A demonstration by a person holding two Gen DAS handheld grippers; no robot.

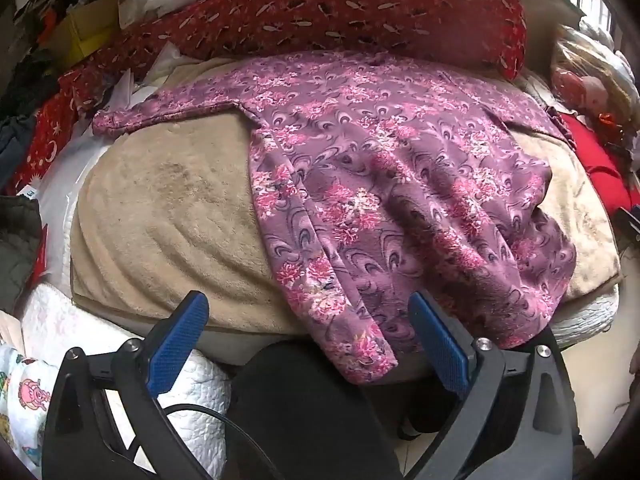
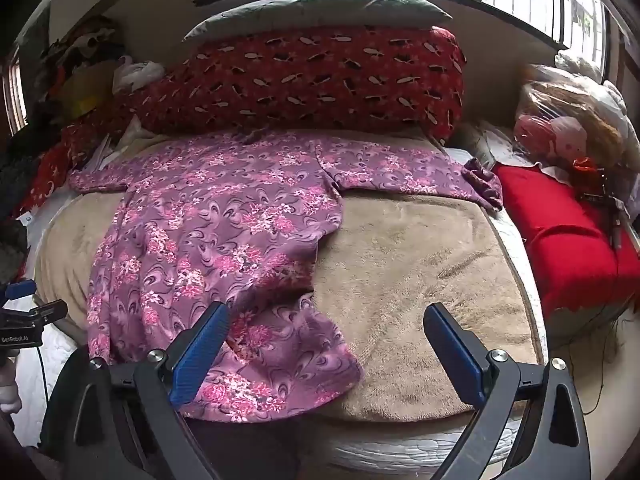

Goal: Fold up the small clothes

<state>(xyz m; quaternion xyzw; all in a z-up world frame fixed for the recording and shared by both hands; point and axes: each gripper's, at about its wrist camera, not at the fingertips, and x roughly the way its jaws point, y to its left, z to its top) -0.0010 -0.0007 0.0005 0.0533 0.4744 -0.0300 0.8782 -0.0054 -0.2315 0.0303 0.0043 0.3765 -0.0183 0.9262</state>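
Observation:
A purple long-sleeved garment with pink flowers point(image 1: 384, 168) point(image 2: 208, 224) lies spread on a beige blanket point(image 1: 168, 216) point(image 2: 408, 280) on the bed. Its sleeves stretch out left and right, and its hem hangs over the near edge. My left gripper point(image 1: 306, 304) hovers open at the near edge, its right finger over the hem's left part and its left finger over bare blanket. My right gripper point(image 2: 327, 312) is open too, its left finger above the hem's right corner. Neither touches the cloth. The left gripper point(image 2: 24, 304) also shows at the left edge of the right wrist view.
A long red patterned pillow point(image 2: 304, 80) and a grey pillow point(image 2: 320, 12) lie at the bed's head under windows. A red cloth point(image 2: 568, 232) and a bagged doll point(image 2: 560, 132) sit on the right. Clutter piles up at the left point(image 1: 72, 28). A person's dark-clad leg point(image 1: 304, 412) is below.

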